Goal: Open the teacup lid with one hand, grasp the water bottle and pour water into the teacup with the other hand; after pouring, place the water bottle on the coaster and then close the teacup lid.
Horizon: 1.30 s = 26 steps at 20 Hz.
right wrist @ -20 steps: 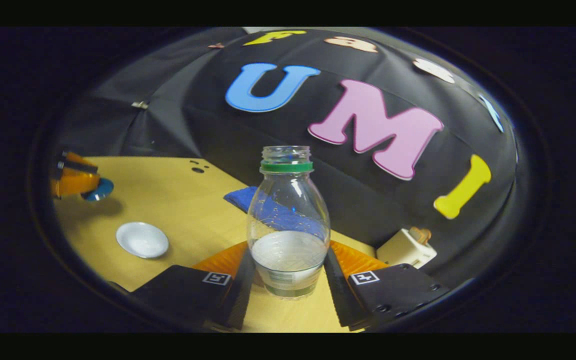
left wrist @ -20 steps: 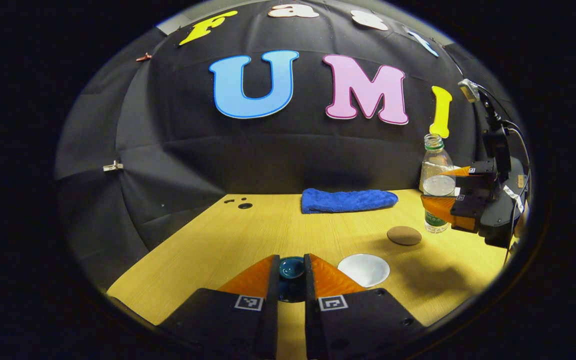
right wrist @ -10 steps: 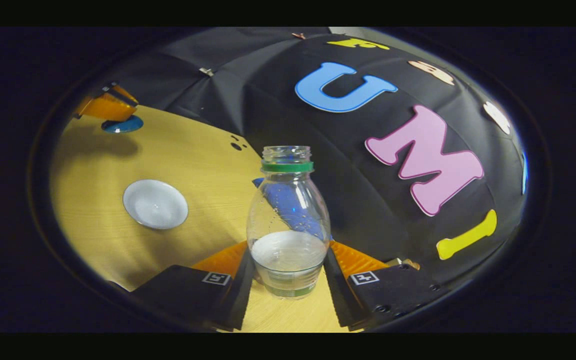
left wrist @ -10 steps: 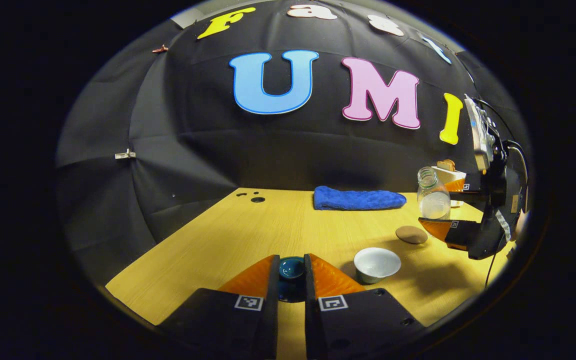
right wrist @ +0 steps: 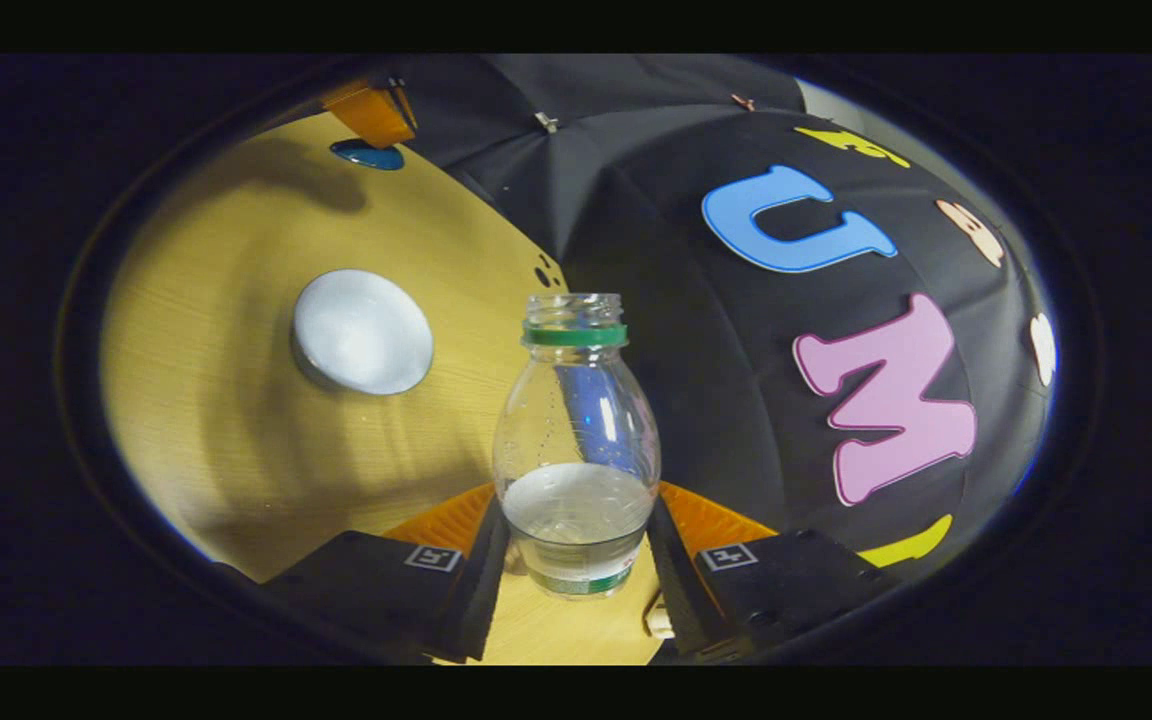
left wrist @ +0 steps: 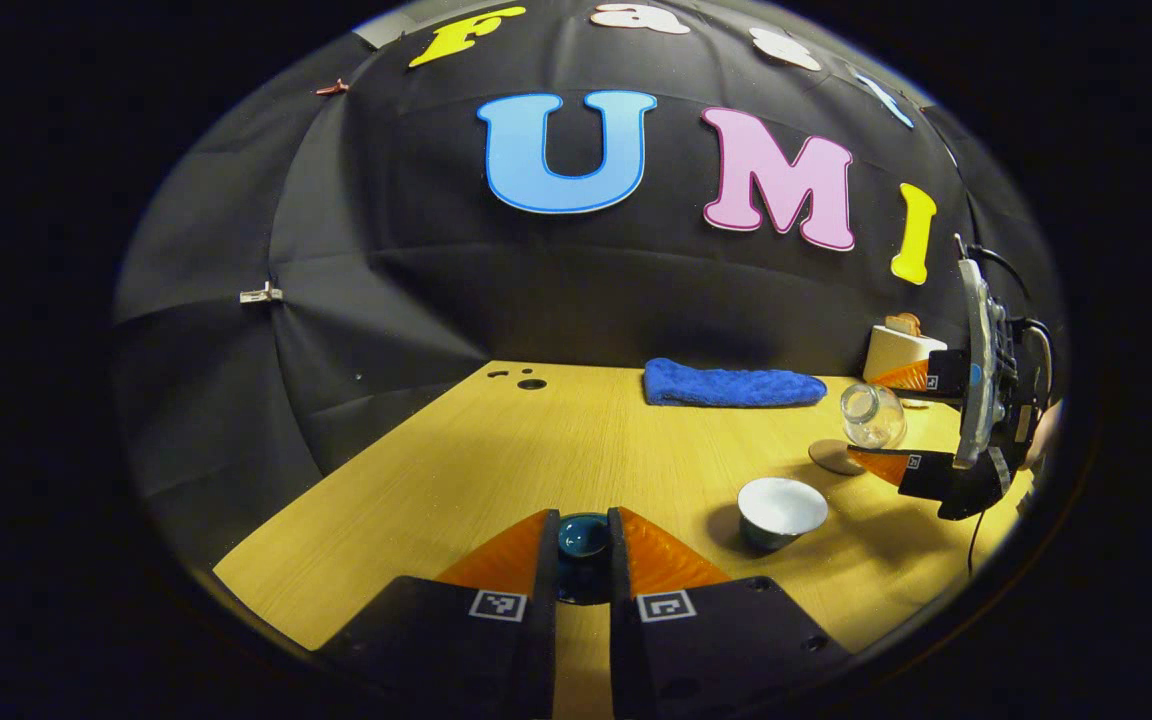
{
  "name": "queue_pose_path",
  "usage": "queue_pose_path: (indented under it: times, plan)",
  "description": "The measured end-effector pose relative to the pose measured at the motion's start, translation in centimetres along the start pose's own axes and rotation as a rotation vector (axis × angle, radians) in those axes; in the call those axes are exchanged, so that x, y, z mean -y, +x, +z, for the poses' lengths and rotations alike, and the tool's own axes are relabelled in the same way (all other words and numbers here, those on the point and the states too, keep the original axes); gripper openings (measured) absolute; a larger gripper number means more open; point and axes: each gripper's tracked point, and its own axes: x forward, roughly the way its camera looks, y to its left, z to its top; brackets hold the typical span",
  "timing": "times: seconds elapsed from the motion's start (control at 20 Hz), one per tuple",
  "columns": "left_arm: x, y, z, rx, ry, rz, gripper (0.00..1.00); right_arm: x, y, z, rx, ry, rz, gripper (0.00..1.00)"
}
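My left gripper is shut on the knob of the dark teal teacup lid, held above the wooden table. The open white teacup stands to its right. Beyond the cup, my right gripper is shut on the clear water bottle, which is tipped with its mouth toward the cup. In the right gripper view the uncapped bottle, partly filled, sits between the fingers of the right gripper, with the teacup up to the left and the lid farther off. The brown coaster lies partly behind the bottle.
A folded blue towel lies at the table's far edge against the black cloth wall. A white boxy object stands at the far right corner. Small dark holes mark the table's far left.
The right gripper has tipped the bottle from upright to strongly tilted and brought it lower, toward the teacup. The left gripper still holds the lid and has shifted slightly.
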Motion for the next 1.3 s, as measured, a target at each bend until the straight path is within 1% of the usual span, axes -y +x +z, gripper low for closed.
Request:
queue_pose_path:
  times: [0.1,0.15,0.2,0.25,0.45,0.5,0.55,0.6,0.65,0.7,0.75,0.8,0.85,1.0,1.1,1.25,1.3]
  plan:
    - [0.1,0.1,-0.6,-0.011,-0.008,-0.005,0.26,-0.3,0.2,0.1,0.005,-0.028,0.005,0.71]
    - [0.1,0.1,-0.8,-0.015,-0.006,-0.005,0.29,-0.5,0.4,0.2,0.01,-0.048,0.007,0.71]
    - [0.2,0.1,-0.9,-0.017,0.008,-0.004,0.3,-0.7,0.6,0.1,0.009,-0.062,0.012,0.71]
    - [0.3,0.2,-0.8,-0.015,0.023,-0.005,0.26,-1.0,0.9,-0.1,0.004,-0.072,0.02,0.71]
    - [1.2,0.5,-0.1,0.0,0.05,-0.032,0.26,-1.2,1.5,0.0,0.018,-0.162,0.032,0.71]
    - [1.4,0.6,0.0,0.005,0.051,-0.038,0.22,-1.3,1.6,0.0,0.025,-0.182,0.037,0.71]
    - [1.6,0.8,0.1,0.008,0.051,-0.041,0.22,-1.2,1.9,0.1,0.035,-0.202,0.043,0.71]
    - [1.7,0.9,0.1,0.01,0.049,-0.044,0.29,-1.3,2.0,0.4,0.049,-0.221,0.049,0.71]
    - [1.7,1.0,0.1,0.012,0.045,-0.045,0.26,-1.5,2.2,0.5,0.054,-0.24,0.052,0.71]
    - [1.7,1.1,0.0,0.012,0.04,-0.044,0.26,-1.6,2.4,0.5,0.056,-0.257,0.056,0.71]
    - [1.6,1.1,-0.1,0.01,0.034,-0.042,0.26,-1.8,2.5,0.5,0.061,-0.275,0.058,0.71]
    - [1.4,1.1,-0.3,0.009,0.029,-0.038,0.26,-2.0,2.7,0.7,0.067,-0.295,0.06,0.67]
    - [1.3,1.0,-0.4,0.006,0.026,-0.035,0.26,-2.0,2.8,0.9,0.076,-0.319,0.056,0.71]
    - [0.5,0.9,-0.7,-0.001,0.024,-0.02,0.26,-1.6,2.9,1.8,0.116,-0.41,0.035,0.71]
    - [-0.1,0.8,-0.8,0.001,0.033,-0.005,0.26,-1.8,3.4,1.8,0.124,-0.436,0.039,0.71]
    - [-0.5,0.8,-0.8,0.004,0.017,0.003,0.26,-1.8,3.6,2.1,0.133,-0.469,0.038,0.71]
    - [-0.4,0.8,-0.7,0.004,0.013,0.004,0.29,-1.9,3.8,2.4,0.138,-0.484,0.034,0.7]
